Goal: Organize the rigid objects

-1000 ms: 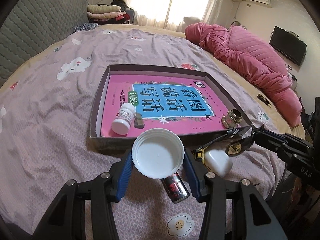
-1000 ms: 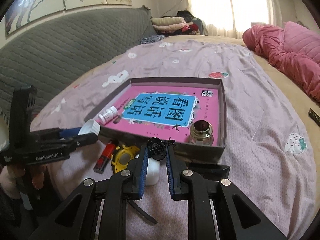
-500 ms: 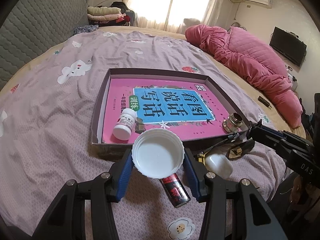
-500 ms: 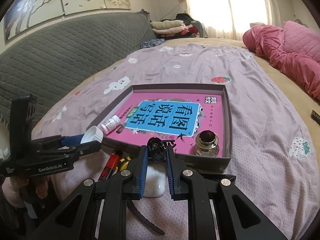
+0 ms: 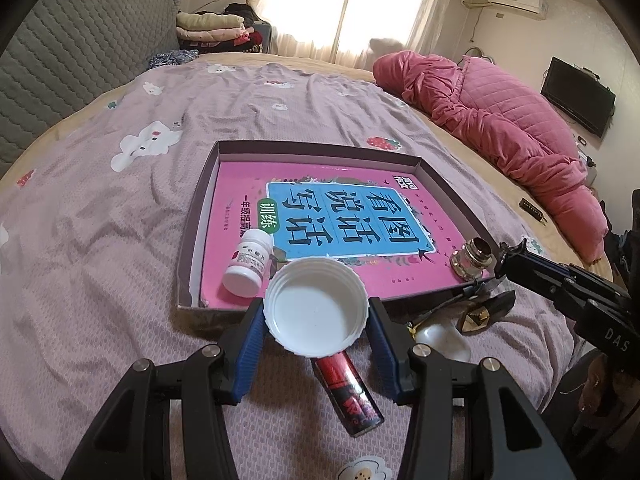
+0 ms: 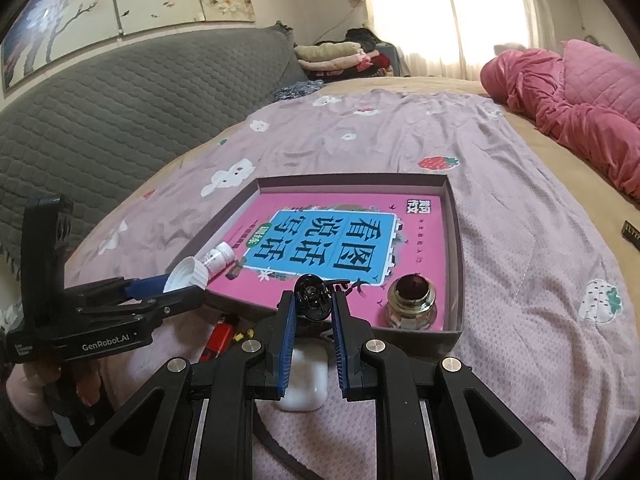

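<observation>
My left gripper (image 5: 316, 312) is shut on a wide white plastic lid (image 5: 316, 306), held above the near edge of the shallow brown box (image 5: 192, 240); the lid also shows in the right wrist view (image 6: 188, 276). My right gripper (image 6: 314, 304) is shut on a small black hair claw clip (image 6: 312, 296), just short of the box's near wall (image 6: 452, 336). Inside the box lie a pink and blue book (image 5: 340, 216), a white pill bottle (image 5: 248, 260) on its side and a brass fitting (image 6: 412, 300).
On the bedsheet in front of the box lie a red and black lighter (image 5: 348, 392), a white earbud case (image 6: 306, 384) and a yellow object (image 6: 244, 334). A pink quilt (image 5: 500, 120) lies at the right, a grey headboard (image 6: 100, 120) at the left.
Both grippers have risen and moved forward toward the box, each keeping its object. The lid now hangs over the box's near wall.
</observation>
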The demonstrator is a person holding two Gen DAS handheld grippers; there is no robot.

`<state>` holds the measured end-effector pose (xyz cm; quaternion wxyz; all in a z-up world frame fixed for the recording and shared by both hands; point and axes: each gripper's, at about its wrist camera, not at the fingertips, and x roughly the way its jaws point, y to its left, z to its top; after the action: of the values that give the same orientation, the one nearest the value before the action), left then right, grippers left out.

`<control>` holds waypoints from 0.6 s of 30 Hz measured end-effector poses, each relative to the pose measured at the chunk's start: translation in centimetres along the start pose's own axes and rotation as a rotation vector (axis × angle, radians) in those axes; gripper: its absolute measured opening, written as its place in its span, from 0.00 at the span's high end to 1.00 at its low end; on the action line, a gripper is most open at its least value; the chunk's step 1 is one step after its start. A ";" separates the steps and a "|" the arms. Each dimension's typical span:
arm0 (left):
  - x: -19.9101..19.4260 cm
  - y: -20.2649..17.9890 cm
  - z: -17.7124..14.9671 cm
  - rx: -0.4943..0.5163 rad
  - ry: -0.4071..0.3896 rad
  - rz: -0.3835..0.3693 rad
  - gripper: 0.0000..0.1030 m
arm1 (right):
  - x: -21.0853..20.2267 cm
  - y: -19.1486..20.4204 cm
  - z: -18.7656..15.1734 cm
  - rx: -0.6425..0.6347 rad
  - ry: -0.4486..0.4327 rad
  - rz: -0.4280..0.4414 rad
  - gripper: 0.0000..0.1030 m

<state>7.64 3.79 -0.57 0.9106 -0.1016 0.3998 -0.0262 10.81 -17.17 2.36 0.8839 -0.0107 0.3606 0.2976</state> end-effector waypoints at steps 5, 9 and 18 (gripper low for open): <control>0.4 0.0 0.4 0.001 -0.005 0.001 0.52 | 0.3 -0.1 0.5 0.000 -0.007 -0.006 0.83; 0.9 -0.2 0.9 0.006 -0.008 0.001 0.52 | 0.8 -0.1 0.9 -0.007 -0.012 -0.010 0.83; 2.1 -0.7 2.0 0.021 -0.015 0.005 0.52 | 1.7 -0.2 1.3 -0.012 -0.004 -0.011 0.83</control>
<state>10.55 3.20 -0.62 0.9147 -0.0913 0.3928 -0.0274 12.73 -16.19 2.23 0.8862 -0.0171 0.3570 0.2949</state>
